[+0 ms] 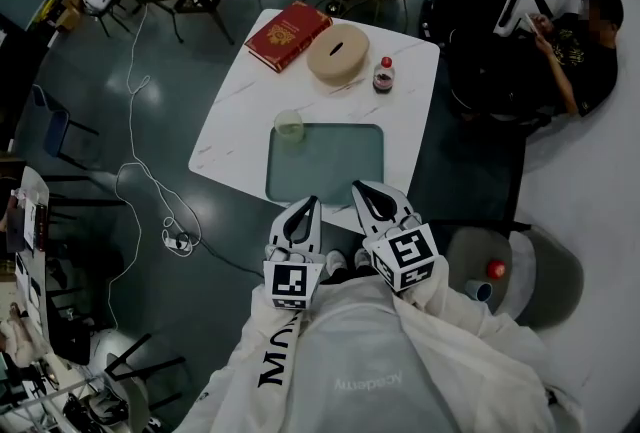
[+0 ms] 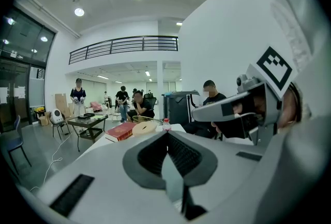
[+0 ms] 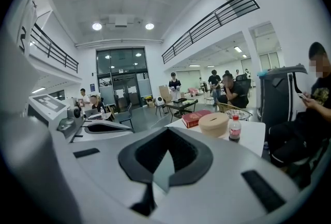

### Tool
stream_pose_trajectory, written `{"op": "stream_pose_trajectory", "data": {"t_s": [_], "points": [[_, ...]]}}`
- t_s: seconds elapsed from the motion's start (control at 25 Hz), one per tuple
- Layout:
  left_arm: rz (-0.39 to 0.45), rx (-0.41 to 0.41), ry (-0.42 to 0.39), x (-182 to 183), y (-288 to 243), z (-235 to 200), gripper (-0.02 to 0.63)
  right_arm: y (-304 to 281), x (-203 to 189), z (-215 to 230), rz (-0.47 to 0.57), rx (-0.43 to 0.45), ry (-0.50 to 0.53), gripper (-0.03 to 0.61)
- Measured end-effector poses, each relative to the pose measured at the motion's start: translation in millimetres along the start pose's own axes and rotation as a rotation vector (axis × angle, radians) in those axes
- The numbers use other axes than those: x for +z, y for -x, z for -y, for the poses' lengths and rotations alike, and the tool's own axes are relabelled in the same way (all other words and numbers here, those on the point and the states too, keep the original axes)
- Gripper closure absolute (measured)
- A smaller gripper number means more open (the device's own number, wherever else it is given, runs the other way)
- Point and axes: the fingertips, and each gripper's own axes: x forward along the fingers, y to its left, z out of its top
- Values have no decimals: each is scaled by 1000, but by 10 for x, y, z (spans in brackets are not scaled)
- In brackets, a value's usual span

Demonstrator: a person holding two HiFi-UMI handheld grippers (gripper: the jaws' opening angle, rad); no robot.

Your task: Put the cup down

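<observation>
Cup (image 1: 289, 125): clear, upright on the white table (image 1: 232, 116), touching the far left corner of the green mat (image 1: 325, 166).

Your left hand-held gripper (image 1: 306, 207): jaws pressed together, nothing between them, at the table's near edge, well apart from the cup.

Your right hand-held gripper (image 1: 368, 193): likewise closed and empty, just beside the left.

Far end of table: red book (image 1: 288, 34), round tan box (image 1: 337, 53), bottle (image 1: 383, 75).
</observation>
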Motion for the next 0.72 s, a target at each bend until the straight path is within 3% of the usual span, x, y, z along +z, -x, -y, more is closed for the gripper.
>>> {"op": "stream_pose_trajectory", "data": {"t_s": [0.72], "points": [[-28, 15, 2, -63, -25, -75, 601, -35, 40, 20, 9, 2, 8, 574]]}}
